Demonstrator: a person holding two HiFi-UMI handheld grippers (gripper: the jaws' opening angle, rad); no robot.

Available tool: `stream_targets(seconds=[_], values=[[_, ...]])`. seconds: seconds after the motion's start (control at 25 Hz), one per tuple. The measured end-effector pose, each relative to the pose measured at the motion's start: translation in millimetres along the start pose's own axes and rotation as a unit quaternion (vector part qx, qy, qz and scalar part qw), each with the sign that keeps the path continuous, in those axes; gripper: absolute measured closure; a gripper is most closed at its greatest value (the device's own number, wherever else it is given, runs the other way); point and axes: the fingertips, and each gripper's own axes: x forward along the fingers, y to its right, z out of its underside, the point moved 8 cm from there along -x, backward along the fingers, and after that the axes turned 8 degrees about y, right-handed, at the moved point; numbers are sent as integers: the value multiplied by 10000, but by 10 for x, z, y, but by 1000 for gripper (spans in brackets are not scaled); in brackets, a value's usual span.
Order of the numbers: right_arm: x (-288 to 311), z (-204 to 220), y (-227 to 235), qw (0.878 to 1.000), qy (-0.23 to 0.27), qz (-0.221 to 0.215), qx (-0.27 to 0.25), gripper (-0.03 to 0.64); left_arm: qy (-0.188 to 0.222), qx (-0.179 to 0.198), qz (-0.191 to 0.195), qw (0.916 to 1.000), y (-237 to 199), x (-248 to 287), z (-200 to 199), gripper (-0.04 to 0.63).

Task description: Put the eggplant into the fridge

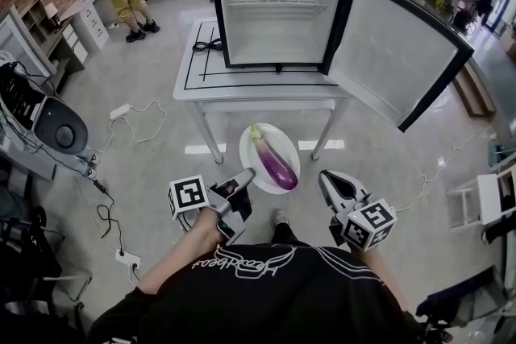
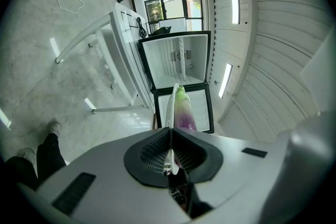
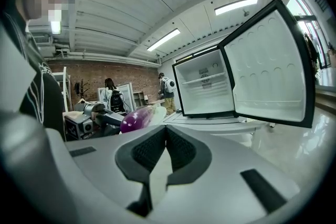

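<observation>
The left gripper has its jaws clamped on the rim of the white plate bearing the eggplant, while the right gripper has its jaws together and empty; the carry looks under way, and it next needs a level reach into the open fridge at the worktop's far edge.

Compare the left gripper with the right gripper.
The left gripper is clamped on the rim of the white plate, which carries the eggplant; the right gripper is shut on nothing. The left gripper touches the plate; the right gripper is clear of it, off to one side. Both point toward the open fridge.
</observation>
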Motion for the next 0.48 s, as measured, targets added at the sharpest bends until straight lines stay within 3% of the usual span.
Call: stream_targets(seconds=[0.48], values=[[722,-227,1147,9999,-108,16,74,611,-3,-89,-185,9998,-31,1178,-470,574]])
